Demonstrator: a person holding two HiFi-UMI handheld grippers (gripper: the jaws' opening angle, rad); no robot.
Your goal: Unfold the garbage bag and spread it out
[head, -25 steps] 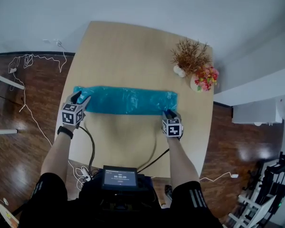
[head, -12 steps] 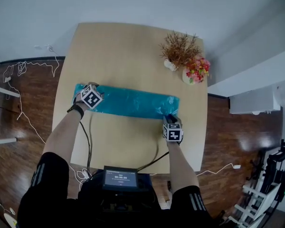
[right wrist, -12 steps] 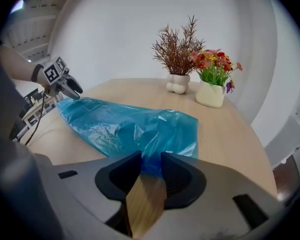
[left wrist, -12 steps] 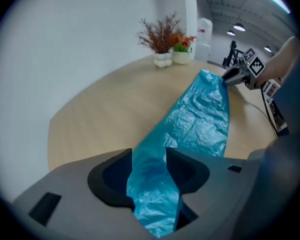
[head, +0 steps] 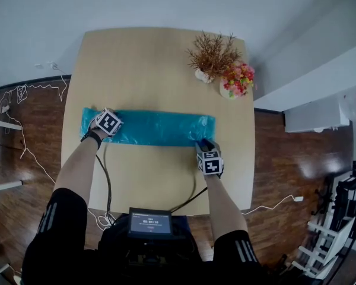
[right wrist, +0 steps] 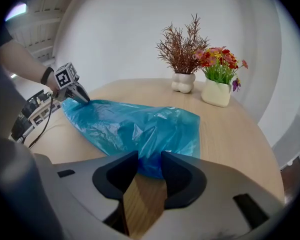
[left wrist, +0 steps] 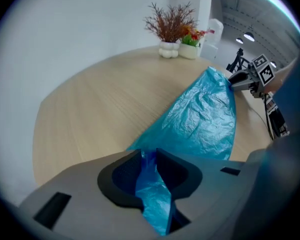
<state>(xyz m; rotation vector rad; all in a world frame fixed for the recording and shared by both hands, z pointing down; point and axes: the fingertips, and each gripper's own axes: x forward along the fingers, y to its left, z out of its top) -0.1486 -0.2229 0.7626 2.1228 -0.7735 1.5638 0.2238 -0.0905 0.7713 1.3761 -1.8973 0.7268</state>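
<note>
The blue garbage bag (head: 160,128) lies as a long, flat strip across the middle of the wooden table (head: 160,58). My left gripper (head: 114,125) sits on the bag's left end. In the left gripper view its jaws (left wrist: 149,156) are closing, with a fold of blue film (left wrist: 205,114) pinched between them. My right gripper (head: 202,144) is at the bag's near right corner. Its jaws (right wrist: 150,159) are opening: bare wood shows in the gap and the bag's edge (right wrist: 135,126) lies just at the tips. Each gripper sees the other, the right gripper (left wrist: 245,81) and the left gripper (right wrist: 75,91).
A white vase of dried twigs (head: 204,75) and a pot of red and yellow flowers (head: 230,89) stand at the table's far right. Black cables (head: 107,177) run over the near edge to a small screen (head: 149,222) at my chest. White cords lie on the floor at left (head: 24,91).
My left gripper moved from the bag's near left edge up onto its left end and closed on the film. The right gripper stayed at the near right corner and its jaws widened.
</note>
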